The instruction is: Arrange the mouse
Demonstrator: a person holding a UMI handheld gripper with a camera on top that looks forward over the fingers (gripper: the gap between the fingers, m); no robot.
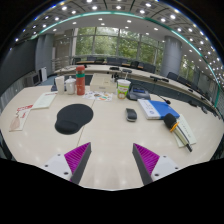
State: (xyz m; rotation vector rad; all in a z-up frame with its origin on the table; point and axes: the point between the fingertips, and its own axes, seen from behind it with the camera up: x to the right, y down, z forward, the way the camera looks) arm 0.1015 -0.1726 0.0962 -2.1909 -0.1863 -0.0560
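Note:
A small dark grey mouse point(131, 114) lies on the beige table point(105, 135), well beyond my fingers and a little to the right. A round black mouse pad point(73, 119) lies to its left, apart from it. My gripper point(111, 158) is open and empty, with its two purple pads point(76, 156) spread wide over bare tabletop, well short of both the mouse and the pad.
A blue book point(154, 107) and an orange-handled tool point(172, 123) lie right of the mouse. Cups and an orange bottle point(80, 82) stand at the back left. Papers point(42, 101) lie at left. A green-lidded jar point(123, 88) stands behind the mouse.

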